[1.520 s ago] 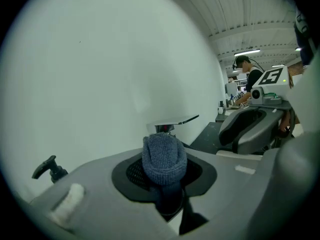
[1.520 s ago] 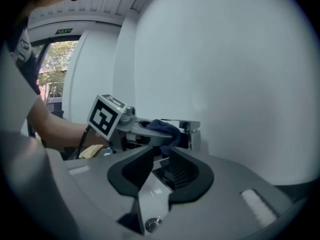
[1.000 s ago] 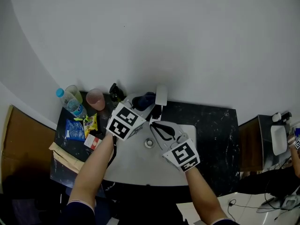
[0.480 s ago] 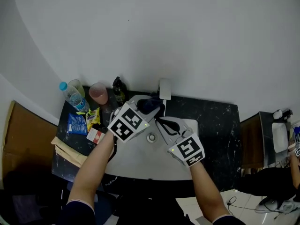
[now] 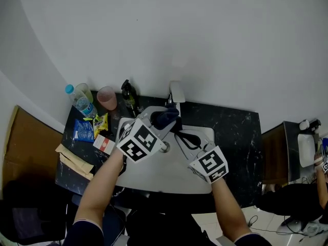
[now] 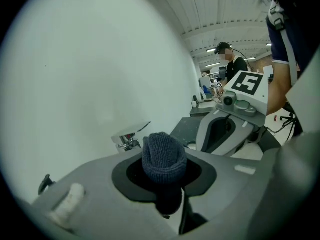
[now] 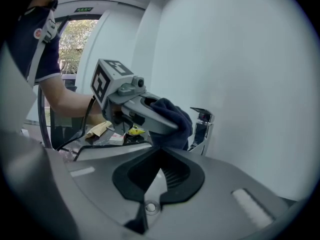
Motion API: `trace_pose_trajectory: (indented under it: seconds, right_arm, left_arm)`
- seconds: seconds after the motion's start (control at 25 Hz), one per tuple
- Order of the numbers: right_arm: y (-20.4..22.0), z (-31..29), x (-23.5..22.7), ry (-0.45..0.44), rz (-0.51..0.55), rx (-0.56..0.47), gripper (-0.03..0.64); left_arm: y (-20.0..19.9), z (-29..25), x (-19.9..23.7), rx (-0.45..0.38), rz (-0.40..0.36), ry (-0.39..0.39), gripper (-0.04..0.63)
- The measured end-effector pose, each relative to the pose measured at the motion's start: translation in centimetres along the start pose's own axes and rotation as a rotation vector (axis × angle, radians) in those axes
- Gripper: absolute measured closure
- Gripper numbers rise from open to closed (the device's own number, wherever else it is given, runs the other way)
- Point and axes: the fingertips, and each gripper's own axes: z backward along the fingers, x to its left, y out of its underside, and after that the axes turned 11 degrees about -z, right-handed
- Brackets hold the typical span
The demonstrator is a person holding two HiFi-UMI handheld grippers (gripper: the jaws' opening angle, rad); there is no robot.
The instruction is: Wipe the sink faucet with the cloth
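Note:
The chrome faucet (image 5: pixel 175 93) stands at the back rim of the white sink (image 5: pixel 148 176). My left gripper (image 5: pixel 166 120) is shut on a dark blue cloth (image 5: pixel 165 116), holding it just in front of the faucet, over the back of the basin. In the left gripper view the bunched cloth (image 6: pixel 163 156) sticks up between the jaws, with the faucet (image 6: pixel 129 139) beyond it to the left. My right gripper (image 5: pixel 178 131) hangs over the basin's right half, shut and empty. In its own view the cloth (image 7: pixel 175 120) sits next to the faucet (image 7: pixel 202 126).
On the black counter (image 5: pixel 233 132) left of the sink stand a water bottle (image 5: pixel 79 104), a glass (image 5: pixel 84 93), a pink cup (image 5: pixel 107 98) and a dark spray bottle (image 5: pixel 128 97), with snack packets (image 5: pixel 82 130) and a small box (image 5: pixel 104 144). A white wall rises behind the faucet.
My left gripper has carried the cloth to the right, in front of the faucet, rolling a little. My right gripper has drifted right over the basin.

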Motion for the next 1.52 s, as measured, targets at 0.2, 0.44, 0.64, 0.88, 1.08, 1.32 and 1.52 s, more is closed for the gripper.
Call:
trace_pose_trajectory:
  seconds: [0.2, 0.44, 0.64, 0.88, 1.08, 1.32, 1.52]
  right_arm:
    - [-0.2, 0.4, -1.8, 0.056, -0.030, -0.029, 0.611]
    - [-0.9, -0.1, -2.9, 0.068, -0.057, -0.062, 0.611]
    - [-1.4, -1.0, -2.7, 0.052, -0.046, -0.062, 0.611]
    - [-0.8, -0.8, -2.2, 0.030, -0.046, -0.043, 0.611]
    - [-0.1, 0.1, -1.0, -0.013, -0.054, -0.018, 0.611]
    - [-1.0, 2.9, -2.2, 0.030, -0.127, -0.108, 0.611]
    - [-2.4, 1.2, -4.6, 0.100, -0.120, -0.128, 0.611]
  left_arm:
    - [-0.1, -2.0, 1.4, 0.023, 0.051, -0.042, 0.502]
    - [0.9, -4.1, 3.6, 0.013, 0.080, -0.121, 0.500]
    - [0.6, -4.8, 3.5, -0.017, 0.069, -0.119, 0.500]
    - [0.8, -3.8, 1.8, 0.013, 0.028, -0.061, 0.503]
    - [0.6, -2.6, -0.3, -0.004, 0.016, -0.015, 0.503]
    - [1.1, -0.1, -3.6, -0.020, 0.035, 0.071, 0.503]
    - [4.0, 2.1, -2.4, -0.011, 0.161, 0.013, 0.503]
